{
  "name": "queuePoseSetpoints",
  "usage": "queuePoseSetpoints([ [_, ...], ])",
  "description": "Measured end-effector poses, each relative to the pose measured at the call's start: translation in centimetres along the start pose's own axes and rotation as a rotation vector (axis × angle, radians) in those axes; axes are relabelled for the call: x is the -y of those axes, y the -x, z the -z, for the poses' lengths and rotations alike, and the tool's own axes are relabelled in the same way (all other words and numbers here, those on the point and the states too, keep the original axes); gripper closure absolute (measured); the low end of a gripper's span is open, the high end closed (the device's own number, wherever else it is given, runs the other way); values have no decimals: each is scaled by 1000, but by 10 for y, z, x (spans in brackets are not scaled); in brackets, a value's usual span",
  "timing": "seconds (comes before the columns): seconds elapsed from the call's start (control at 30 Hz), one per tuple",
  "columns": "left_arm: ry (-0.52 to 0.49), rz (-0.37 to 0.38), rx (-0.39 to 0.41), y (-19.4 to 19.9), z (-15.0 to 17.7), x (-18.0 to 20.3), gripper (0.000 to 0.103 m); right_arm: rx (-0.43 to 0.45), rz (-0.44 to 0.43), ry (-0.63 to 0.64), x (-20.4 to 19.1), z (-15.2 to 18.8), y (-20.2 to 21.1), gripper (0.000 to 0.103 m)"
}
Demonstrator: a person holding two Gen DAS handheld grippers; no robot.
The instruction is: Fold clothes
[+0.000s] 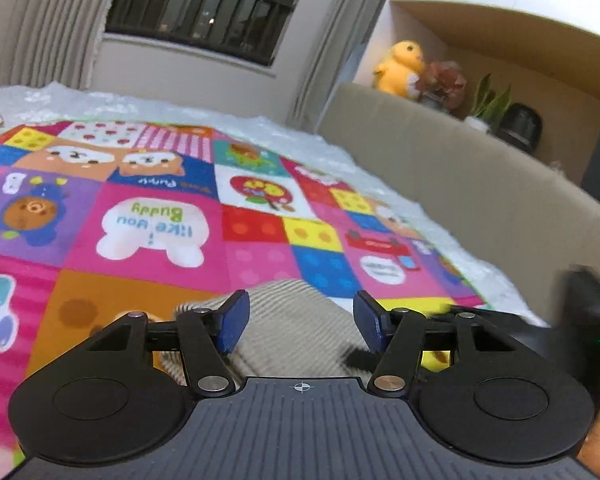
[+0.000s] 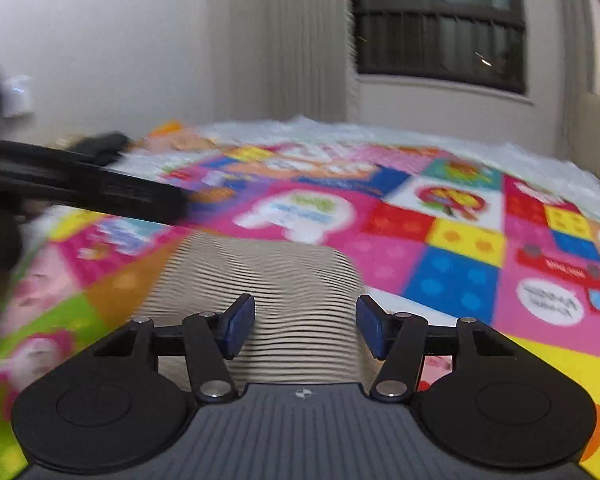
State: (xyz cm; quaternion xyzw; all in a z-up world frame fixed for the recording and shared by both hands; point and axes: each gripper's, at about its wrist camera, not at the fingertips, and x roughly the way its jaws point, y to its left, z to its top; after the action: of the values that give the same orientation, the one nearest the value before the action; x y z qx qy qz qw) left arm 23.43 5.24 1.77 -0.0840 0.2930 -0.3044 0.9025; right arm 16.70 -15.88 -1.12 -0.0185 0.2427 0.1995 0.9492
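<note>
Left gripper (image 1: 300, 326): jaws wide, nothing between the pads, hovering low over the garment (image 1: 296, 320). Right gripper (image 2: 305, 326): also wide, also empty, same striped cloth directly under it

Garment (image 2: 260, 276): beige with fine dark stripes, lying as a compact bundle on the mat (image 1: 140, 216), near my edge of it. I cannot tell from either view how many layers it has or where its hems are

Right view is smeared, so the rig is probably moving; the left gripper's body shows there as a dark bar at left

Risks as I judge them:
- closing on the bundle top would pinch several layers at once and drag the whole stack
- both grippers crowd one small patch; they could knock together
- the cloth may slide on the smooth mat

Beyond the mat: white bedding (image 1: 340, 152), headboard (image 1: 460, 168), window (image 2: 440, 24)
</note>
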Motion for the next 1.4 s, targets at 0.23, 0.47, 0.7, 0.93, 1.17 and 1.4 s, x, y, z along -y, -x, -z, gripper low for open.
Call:
queuePoseSetpoints([
  [0.23, 68, -131, -91, -39, 29, -20, 47, -87, -120, 106, -38, 36, 11, 47],
  [0.47, 170, -182, -49, 19, 26, -20, 16, -63, -111, 120, -41, 37, 9, 47],
  [0.7, 391, 4, -249, -3, 57, -29, 10, -59, -102, 134, -46, 41, 9, 45],
  [0.93, 329, -1, -266, -22, 69, -17, 10, -71, -135, 58, -7, 24, 33, 41],
  [1.17, 336, -3, -248, -23, 71, -8, 17, -91, -184, -168, 63, -5, 43, 19],
  [1.4, 330, 6, -252, -25, 72, -10, 20, -248, -199, -334, 96, 16, -25, 18],
])
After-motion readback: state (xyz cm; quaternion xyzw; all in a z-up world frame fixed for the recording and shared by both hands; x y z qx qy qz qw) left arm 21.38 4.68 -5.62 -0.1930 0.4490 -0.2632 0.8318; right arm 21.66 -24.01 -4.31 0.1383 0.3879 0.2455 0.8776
